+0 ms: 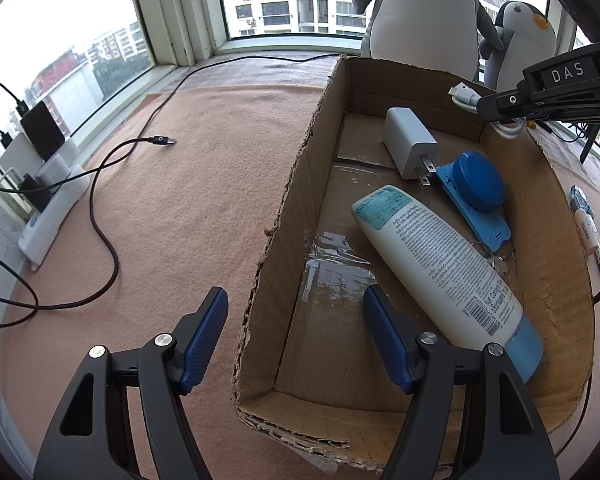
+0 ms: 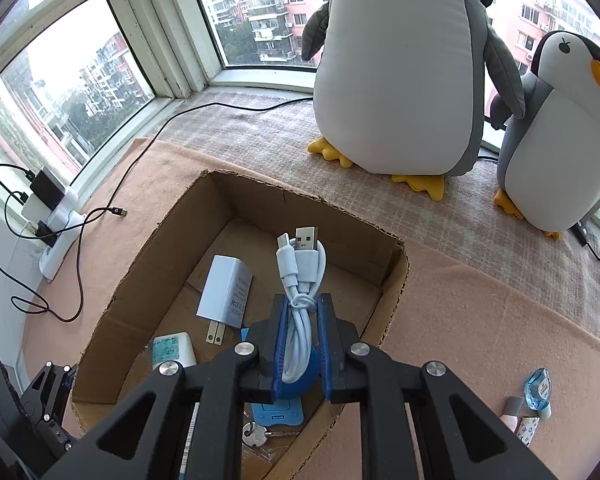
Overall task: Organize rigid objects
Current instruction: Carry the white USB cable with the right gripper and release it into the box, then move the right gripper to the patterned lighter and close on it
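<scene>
Left wrist view
Left tongs (image 1: 296, 336): blue pads apart, straddling the near left wall of the cardboard box (image 1: 284, 208); whether the pads press on that wall cannot be told.
Box contents: white lotion bottle (image 1: 440, 264) lying slantwise, blue cap towards the near end; white wall charger (image 1: 410, 142) farther in, prongs towards the blue tag (image 1: 474, 196) with a round cap; keys partly hidden under the bottle.
Right tongs (image 1: 504, 110): above the far right corner of the box, white coiled cable (image 1: 466, 96) sticking out of them.
Surface: pink blanket (image 1: 204, 200), black cable (image 1: 100, 208) lying loose on it.

Right wrist view
Right tongs (image 2: 302, 344): clamped on the white coiled cable (image 2: 300, 280), its plugs pointing up, held over the box (image 2: 396, 280).
Below: charger (image 2: 226, 288), bottle (image 2: 174, 350), blue tag (image 2: 278, 414).
Behind: two plush penguins (image 2: 400, 80).
</scene>
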`<state>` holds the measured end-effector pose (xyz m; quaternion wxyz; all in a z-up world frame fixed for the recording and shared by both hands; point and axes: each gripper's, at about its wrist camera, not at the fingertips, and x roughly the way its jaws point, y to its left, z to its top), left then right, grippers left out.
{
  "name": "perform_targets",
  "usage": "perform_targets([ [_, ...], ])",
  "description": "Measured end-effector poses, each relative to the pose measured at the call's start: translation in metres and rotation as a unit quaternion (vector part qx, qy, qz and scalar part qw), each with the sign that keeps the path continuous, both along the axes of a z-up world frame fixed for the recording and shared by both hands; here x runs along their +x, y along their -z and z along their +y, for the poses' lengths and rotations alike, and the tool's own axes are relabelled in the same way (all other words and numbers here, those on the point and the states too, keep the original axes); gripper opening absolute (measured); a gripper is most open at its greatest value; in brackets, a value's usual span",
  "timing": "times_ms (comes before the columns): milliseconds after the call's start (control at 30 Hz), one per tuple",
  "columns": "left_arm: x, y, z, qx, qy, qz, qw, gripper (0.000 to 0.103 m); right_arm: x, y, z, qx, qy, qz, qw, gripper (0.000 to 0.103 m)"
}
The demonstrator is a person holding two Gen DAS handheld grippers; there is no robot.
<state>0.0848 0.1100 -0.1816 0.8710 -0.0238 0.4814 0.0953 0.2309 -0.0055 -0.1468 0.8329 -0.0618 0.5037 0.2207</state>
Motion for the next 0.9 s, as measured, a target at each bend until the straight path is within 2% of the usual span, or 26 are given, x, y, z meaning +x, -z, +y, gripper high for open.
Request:
perform_targets([
  [33, 0.000, 0.000, 0.000, 0.000, 0.000, 0.000, 1.0000, 0.071, 0.000, -0.001, 0.000, 0.000, -0.001, -0.003, 1.000, 0.018],
  [100, 0.000, 0.000, 0.000, 0.000, 0.000, 0.000, 1.0000, 0.071, -0.001, -0.003, -0.001, 0.001, 0.001, -0.008, 1.000, 0.035],
  [167, 0.000, 0.000, 0.000, 0.000, 0.000, 0.000, 1.0000, 0.071, -0.002, -0.005, -0.001, 0.004, 0.000, -0.014, 1.000, 0.043],
  [267, 0.000, 0.000, 0.000, 0.000, 0.000, 0.000, 1.0000, 0.071, -0.003, -0.006, -0.001, 0.006, -0.004, -0.013, 1.000, 0.048],
  [633, -0.001, 0.000, 0.000, 0.000, 0.000, -0.001, 1.0000, 0.071, -0.016, -0.017, -0.012, 0.008, -0.007, -0.044, 0.999, 0.049],
  [900, -0.001, 0.000, 0.000, 0.002, 0.001, -0.001, 1.0000, 0.071, -0.037, -0.027, -0.070, 0.027, 0.025, -0.044, 0.998, 0.049],
])
